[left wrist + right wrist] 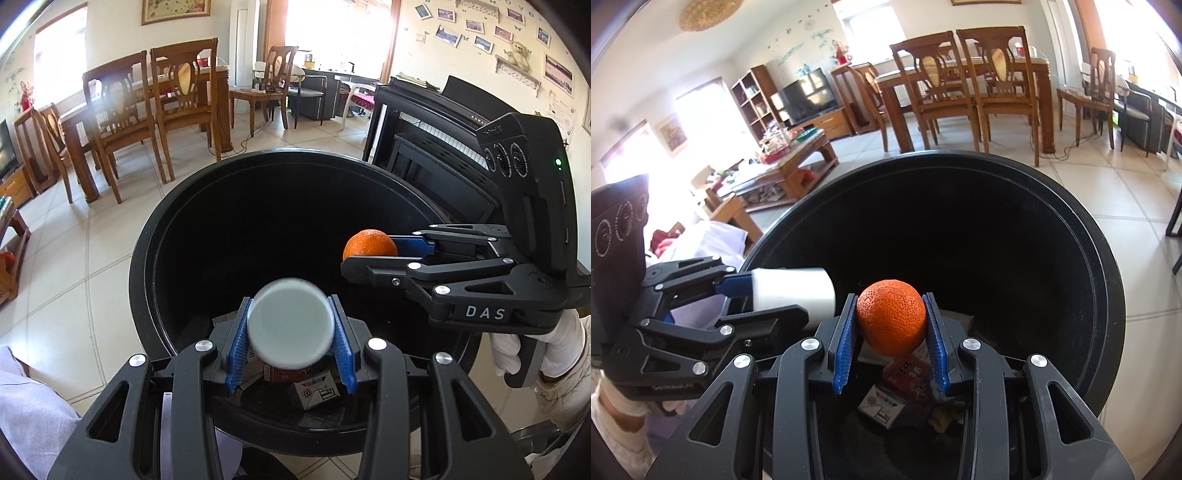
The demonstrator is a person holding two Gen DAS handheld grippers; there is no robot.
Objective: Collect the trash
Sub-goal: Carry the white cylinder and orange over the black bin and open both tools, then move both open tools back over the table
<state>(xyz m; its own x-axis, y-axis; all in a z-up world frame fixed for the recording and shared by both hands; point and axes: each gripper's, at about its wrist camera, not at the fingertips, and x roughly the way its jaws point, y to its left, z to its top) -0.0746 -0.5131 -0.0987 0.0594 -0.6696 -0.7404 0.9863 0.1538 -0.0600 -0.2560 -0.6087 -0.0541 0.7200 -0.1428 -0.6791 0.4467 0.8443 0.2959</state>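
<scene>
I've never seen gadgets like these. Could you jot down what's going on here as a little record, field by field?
Left gripper: shut on a white cup, held over the bin
Right gripper: shut on an orange, also over the bin
Bin: black round trash bin, open top, standing on a tiled floor
Already in bin: small printed cartons
Likely next: probably both items get dropped in
</scene>
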